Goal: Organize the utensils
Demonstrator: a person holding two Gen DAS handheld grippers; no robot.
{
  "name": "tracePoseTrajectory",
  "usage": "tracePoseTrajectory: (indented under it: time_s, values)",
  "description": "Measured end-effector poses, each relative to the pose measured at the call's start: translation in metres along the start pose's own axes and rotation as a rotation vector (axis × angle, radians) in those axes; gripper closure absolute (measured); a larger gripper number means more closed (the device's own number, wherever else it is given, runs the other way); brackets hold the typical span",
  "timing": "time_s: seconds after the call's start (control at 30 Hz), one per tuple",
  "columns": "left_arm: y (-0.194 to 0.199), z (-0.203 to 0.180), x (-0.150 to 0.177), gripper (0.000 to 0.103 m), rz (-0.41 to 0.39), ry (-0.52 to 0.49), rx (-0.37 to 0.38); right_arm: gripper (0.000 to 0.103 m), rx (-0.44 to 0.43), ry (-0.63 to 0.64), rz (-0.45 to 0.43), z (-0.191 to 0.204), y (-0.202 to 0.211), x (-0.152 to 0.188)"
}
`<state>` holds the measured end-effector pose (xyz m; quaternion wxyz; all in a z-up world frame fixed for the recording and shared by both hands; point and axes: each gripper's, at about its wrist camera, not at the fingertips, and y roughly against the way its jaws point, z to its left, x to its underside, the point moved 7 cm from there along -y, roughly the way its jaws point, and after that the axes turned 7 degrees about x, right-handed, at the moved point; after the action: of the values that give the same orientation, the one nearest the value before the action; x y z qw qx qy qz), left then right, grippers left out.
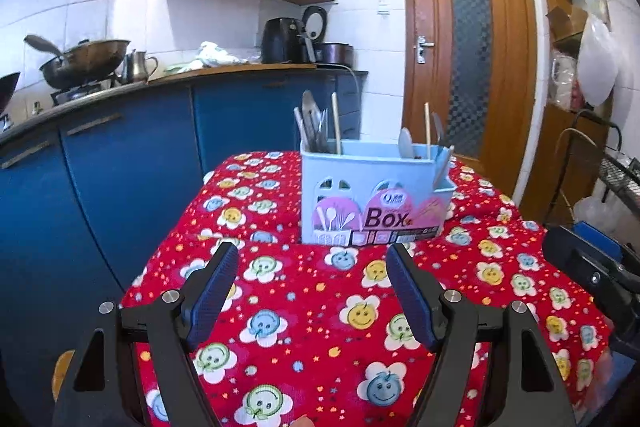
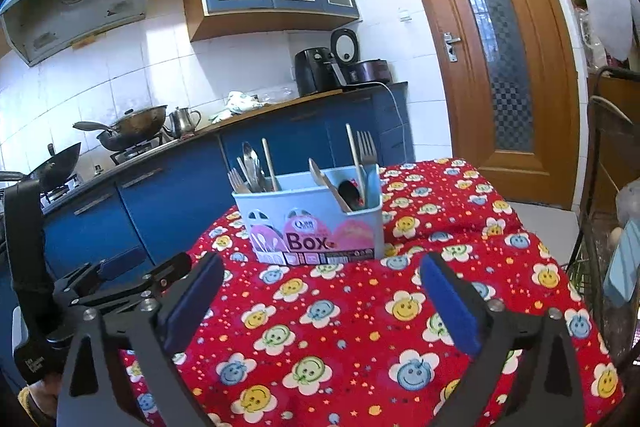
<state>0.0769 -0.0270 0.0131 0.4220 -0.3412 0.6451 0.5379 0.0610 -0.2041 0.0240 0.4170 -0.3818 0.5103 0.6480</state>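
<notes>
Left wrist – left gripper fingers apart, empty | right gripper fingers wide, empty | utensil box ahead on tablecloth

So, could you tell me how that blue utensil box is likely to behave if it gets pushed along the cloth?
The blue utensil box looks like thin plastic, so probably light. Tall utensils stand above its rim, so it may tip. The tablecloth is soft, so it would likely drag and bunch rather than slide.

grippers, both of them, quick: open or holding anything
left gripper: open, nothing between its fingers.
right gripper: open wide, nothing held.
</notes>
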Motion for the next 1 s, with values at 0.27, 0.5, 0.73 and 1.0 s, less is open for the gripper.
tracePoseTrajectory:
  time_s: [0.27,0.5,0.73,1.0]
  values:
    - [-0.018,0.011,0.028,0.026,0.039,0.074,0.009,0.000,0.039,0.005,0.032,-0.010,-0.018,0.030]
    - [-0.025,0.017,0.038,0.026,0.036,0.090,-0.012,0.000,0.092,0.042,0.019,-0.013,-0.025,0.041]
    - [-0.025,0.019,0.040,0.026,0.033,0.108,-0.013,0.000,0.127,0.070,0.006,-0.012,-0.027,0.045]
    - [-0.024,0.019,0.039,0.026,0.029,0.097,-0.026,0.000,0.126,0.021,0.019,-0.020,-0.028,0.045]
